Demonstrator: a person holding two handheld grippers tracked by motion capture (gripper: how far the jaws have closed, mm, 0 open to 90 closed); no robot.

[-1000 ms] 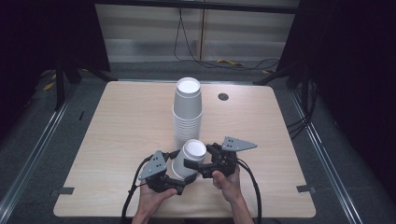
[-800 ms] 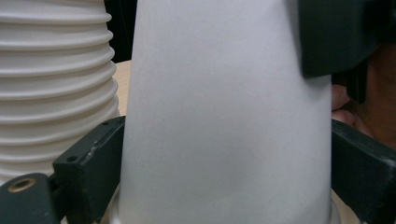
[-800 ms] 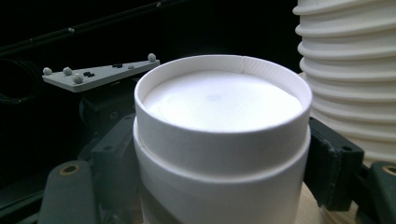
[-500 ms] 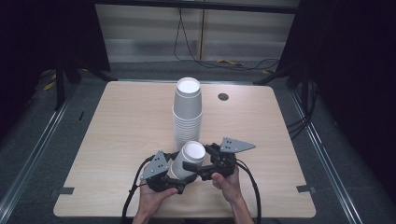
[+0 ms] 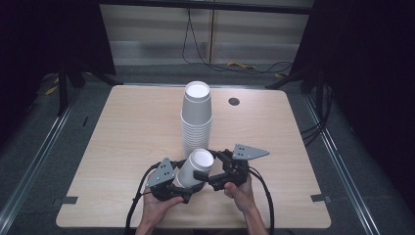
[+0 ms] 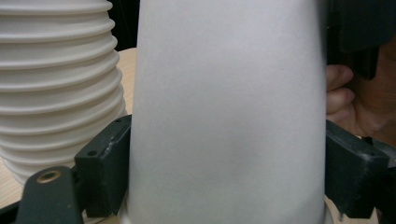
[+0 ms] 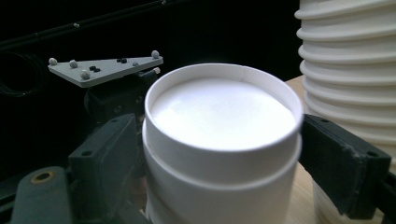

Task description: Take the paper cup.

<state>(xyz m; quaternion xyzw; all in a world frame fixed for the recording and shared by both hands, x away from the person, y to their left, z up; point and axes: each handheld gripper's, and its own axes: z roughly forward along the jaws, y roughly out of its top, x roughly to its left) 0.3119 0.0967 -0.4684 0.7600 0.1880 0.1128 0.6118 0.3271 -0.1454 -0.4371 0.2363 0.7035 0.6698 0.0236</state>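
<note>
1. Left gripper [image 5: 188, 188]: jaws clamped on the lower wall of an upturned paper cup [image 5: 194, 168] (tilted, near table edge).
2. Right gripper [image 5: 203, 175]: jaws pressed against the cup's upper end.
3. Cup stack [image 5: 196, 117]: upright, just behind.

One cup stack [image 5: 196, 117], two tools, two nested cups [image 5: 194, 169]
</note>
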